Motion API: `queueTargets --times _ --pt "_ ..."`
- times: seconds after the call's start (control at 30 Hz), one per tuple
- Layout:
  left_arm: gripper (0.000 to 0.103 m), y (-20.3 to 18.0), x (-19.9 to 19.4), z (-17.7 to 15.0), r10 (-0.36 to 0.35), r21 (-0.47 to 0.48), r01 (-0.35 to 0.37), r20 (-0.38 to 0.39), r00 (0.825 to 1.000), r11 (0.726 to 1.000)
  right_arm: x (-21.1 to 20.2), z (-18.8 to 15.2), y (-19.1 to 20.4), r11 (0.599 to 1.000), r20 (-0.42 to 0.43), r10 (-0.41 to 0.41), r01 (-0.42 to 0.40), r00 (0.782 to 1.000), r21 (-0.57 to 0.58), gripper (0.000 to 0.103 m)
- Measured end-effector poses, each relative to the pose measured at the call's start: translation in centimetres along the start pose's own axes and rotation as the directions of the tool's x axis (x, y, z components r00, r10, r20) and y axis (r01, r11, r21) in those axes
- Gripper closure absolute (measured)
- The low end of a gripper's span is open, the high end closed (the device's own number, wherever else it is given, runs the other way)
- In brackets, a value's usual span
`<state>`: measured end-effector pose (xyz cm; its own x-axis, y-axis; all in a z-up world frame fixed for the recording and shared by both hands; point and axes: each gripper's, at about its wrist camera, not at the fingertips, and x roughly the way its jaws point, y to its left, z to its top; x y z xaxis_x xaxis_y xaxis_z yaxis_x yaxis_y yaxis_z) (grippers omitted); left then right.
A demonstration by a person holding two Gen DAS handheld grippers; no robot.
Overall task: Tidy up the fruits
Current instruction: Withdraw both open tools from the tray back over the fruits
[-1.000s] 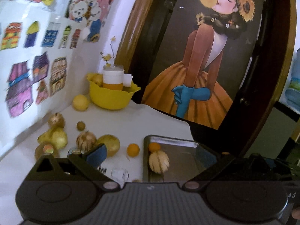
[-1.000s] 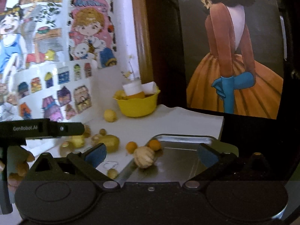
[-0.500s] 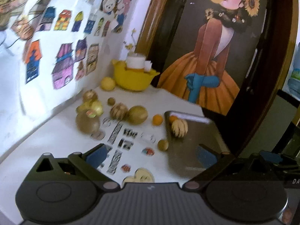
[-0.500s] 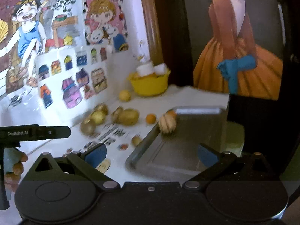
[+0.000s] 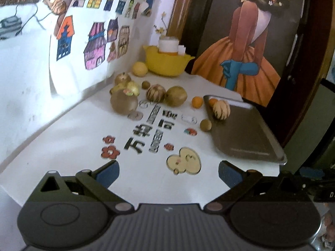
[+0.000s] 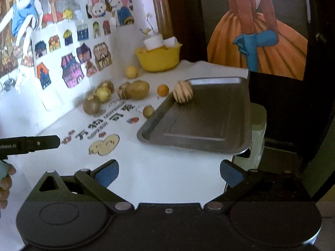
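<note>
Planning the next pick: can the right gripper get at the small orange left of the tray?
Probably yes. The right gripper is open and empty, and the small orange sits alone on the white table, apart from the tray.

Striped fruit on metal tray, loose fruits on white table, left gripper open and empty

The tray is seen as dull grey metal with a smooth, faintly shiny rim. The bowl is seen as glossy yellow plastic, the counter as smooth white.
</note>
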<state>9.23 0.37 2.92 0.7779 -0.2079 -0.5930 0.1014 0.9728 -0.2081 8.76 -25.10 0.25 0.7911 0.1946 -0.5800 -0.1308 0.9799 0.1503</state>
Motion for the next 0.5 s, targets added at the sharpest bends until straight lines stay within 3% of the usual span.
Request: queueTargets --times 0.5 --pt "0.000 1.1 0.5 -1.3 0.044 0.046 -0.041 -0.069 0.997 0.998 2.7 -0.5 4.4 0.986 -0.066 0.094 -0.102 0.993 -0.128 0.001"
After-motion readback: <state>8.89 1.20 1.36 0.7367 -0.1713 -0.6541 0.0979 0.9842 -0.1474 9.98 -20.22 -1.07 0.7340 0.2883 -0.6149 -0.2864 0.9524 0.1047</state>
